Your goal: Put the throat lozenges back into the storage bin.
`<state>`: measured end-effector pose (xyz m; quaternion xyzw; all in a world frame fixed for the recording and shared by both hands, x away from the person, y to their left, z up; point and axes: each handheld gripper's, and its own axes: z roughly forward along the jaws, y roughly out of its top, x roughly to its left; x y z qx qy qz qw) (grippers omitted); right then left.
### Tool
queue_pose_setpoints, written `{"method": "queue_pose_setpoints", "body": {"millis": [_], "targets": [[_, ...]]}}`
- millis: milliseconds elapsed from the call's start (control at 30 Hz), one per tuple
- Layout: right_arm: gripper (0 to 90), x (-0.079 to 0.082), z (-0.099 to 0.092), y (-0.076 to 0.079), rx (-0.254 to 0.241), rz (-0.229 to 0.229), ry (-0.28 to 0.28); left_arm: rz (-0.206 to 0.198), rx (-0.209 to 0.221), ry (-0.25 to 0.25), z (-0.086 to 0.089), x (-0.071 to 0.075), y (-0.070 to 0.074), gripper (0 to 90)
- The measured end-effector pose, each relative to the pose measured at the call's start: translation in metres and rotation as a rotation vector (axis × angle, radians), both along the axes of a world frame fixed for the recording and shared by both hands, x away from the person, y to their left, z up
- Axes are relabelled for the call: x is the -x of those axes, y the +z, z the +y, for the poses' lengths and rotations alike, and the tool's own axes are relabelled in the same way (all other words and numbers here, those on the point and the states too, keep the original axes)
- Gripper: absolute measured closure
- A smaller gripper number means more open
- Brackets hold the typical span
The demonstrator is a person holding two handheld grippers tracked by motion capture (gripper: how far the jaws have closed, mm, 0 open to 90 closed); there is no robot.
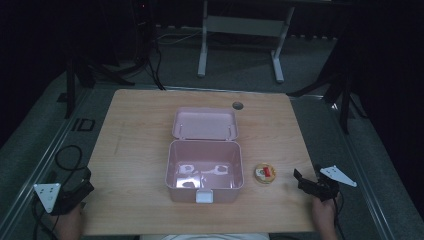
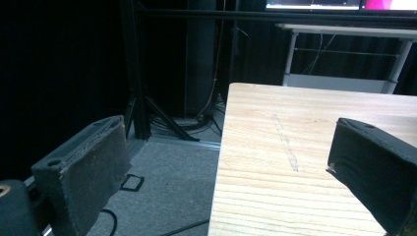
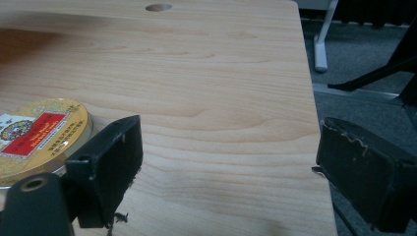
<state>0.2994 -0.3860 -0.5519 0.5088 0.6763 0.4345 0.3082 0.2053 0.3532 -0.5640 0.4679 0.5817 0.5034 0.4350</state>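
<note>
A pink plastic box stands open at the middle of the wooden table, its lid folded back flat behind it. Just right of the box lies a small round gold tin with a red and white label; the right gripper view has the tin beside the left jaw. My right gripper hovers open near the table's right front edge, right of the tin, nothing between its jaws. My left gripper is open at the table's left front corner, jaws straddling the table edge.
A round cable hole sits in the table near the back edge. Grey carpet, black stand legs and cables surround the table. A white desk frame stands behind it. Bare wood lies left and right of the box.
</note>
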Motion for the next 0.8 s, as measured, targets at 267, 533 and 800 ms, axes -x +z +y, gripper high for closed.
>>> {"method": "queue_pose_setpoints", "body": {"millis": [267, 533, 800], "targets": [[10.2, -0.005, -0.001, 0.0, -0.023, 0.062, 0.071, -0.009, 0.016, 0.005, 0.002, 0.001, 0.0, 2.4], [10.2, -0.018, 0.002, 0.015, 0.021, 0.173, 0.255, -0.007, 0.015, 0.001, 0.002, 0.001, 0.0, 2.4], [10.2, -0.028, 0.005, 0.04, 0.104, 0.294, 0.378, -0.005, 0.018, -0.003, 0.002, 0.001, 0.0, 2.4]]}}
